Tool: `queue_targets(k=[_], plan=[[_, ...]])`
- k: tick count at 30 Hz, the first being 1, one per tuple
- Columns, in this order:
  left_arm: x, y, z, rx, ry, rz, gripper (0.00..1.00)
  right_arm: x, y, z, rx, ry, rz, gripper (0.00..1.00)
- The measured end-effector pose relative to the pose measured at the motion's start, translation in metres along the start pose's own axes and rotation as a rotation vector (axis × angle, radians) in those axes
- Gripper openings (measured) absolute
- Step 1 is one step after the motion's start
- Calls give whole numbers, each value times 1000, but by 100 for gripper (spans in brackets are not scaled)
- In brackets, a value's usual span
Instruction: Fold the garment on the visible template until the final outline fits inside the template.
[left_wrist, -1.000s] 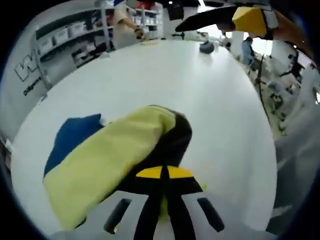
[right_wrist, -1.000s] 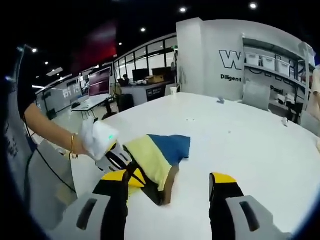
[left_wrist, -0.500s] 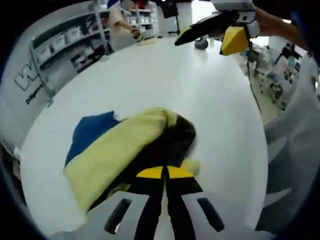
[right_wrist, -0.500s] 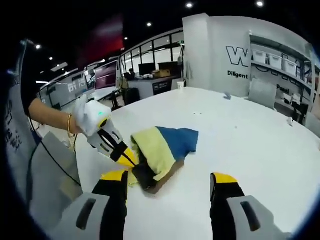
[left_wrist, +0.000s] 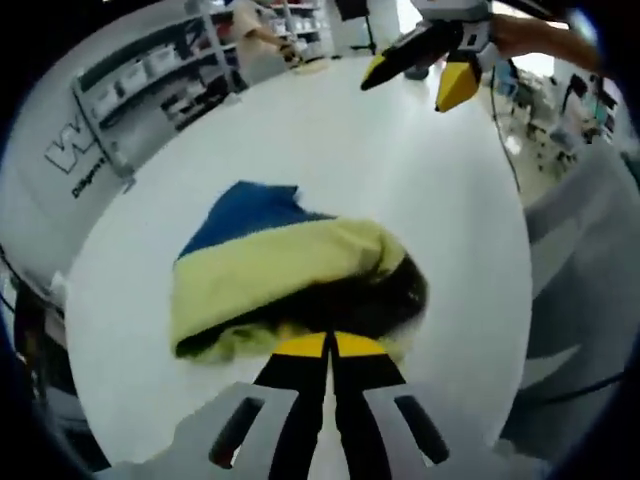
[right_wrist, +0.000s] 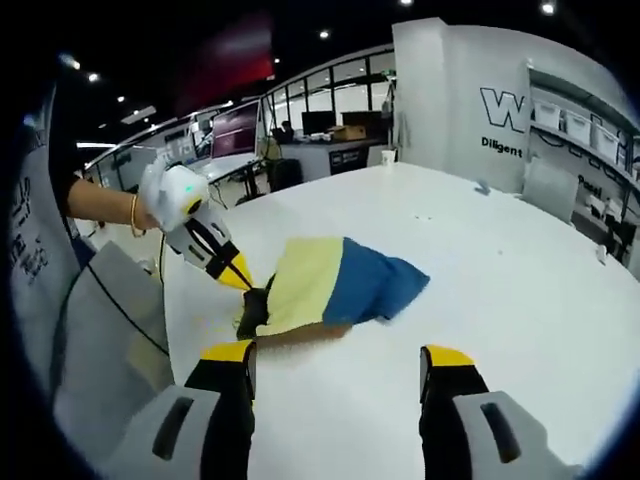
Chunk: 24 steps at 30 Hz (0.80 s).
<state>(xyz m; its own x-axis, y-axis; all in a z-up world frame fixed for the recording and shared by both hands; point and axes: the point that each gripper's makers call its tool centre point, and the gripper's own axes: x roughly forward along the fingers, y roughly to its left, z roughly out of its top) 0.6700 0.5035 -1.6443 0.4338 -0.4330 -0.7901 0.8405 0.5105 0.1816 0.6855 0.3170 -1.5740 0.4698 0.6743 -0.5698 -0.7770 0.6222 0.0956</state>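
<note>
The garment lies in the middle of the left gripper view, a bunched heap of yellow, blue and black cloth on the white tabletop. A second ago it lay close along my left claw; now it is pulled out wider, with the blue end pointing to the upper left. In the right gripper view the garment now looks flatter than before. I think I am dragging it into place, and the fold is far from done. I cannot see a template under it.

My left claw is pinched tight on the black edge of the cloth. My right claw is spread wide with nothing in it, near the low middle of its view.

Shelves stand in the upper left. Nothing on the tabletop blocks me.
</note>
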Motion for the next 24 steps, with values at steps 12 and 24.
queue_targets(k=[12,24], plan=[[-23,29,-53,-139,69,77,0,39,26,8,-40,36,141,62],[-33,41,-76,-178,98,119,0,72,61,-8,-283,156,297,55]])
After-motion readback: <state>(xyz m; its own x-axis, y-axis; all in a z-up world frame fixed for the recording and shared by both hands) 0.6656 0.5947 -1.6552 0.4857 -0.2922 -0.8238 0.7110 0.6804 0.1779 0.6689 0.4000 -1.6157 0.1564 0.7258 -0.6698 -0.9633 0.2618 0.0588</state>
